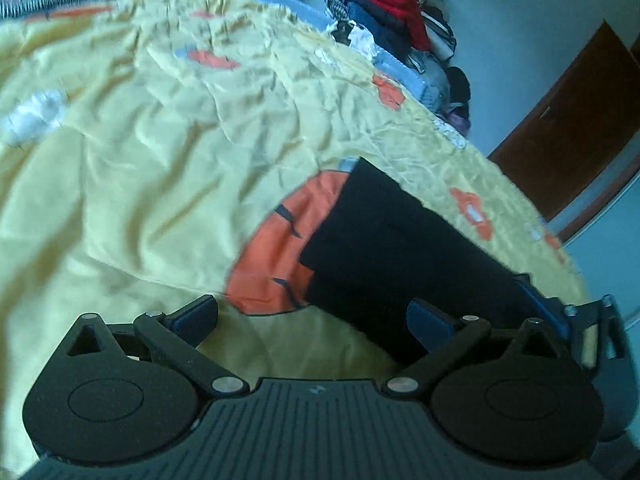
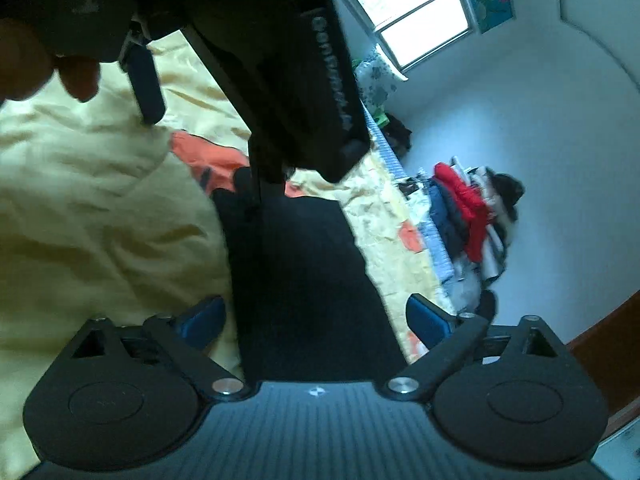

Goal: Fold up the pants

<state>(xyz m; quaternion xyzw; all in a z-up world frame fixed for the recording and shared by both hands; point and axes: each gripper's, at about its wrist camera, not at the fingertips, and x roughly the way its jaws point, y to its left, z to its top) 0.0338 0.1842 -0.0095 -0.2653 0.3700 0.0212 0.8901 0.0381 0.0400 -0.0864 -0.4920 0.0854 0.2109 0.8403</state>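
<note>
**Folded pants lie at the bed's edge, both grippers spread and empty**

Nearest in the left wrist view, the left gripper [image 1: 312, 312] stands with its jaws wide apart, pinching nothing. It hangs over the yellow sheet [image 1: 140, 160], likely because the fold needs no more holding.

The right gripper [image 2: 316, 320] is spread as well, with the dark cloth beneath its jaws but not pinched.

Just beyond, the pants [image 1: 392, 248] lie as a compact dark rectangle beside the bed's right edge, seemingly already folded.

Farther off, a pile of clothes [image 1: 396, 20] sits on the floor past the bed.
</note>
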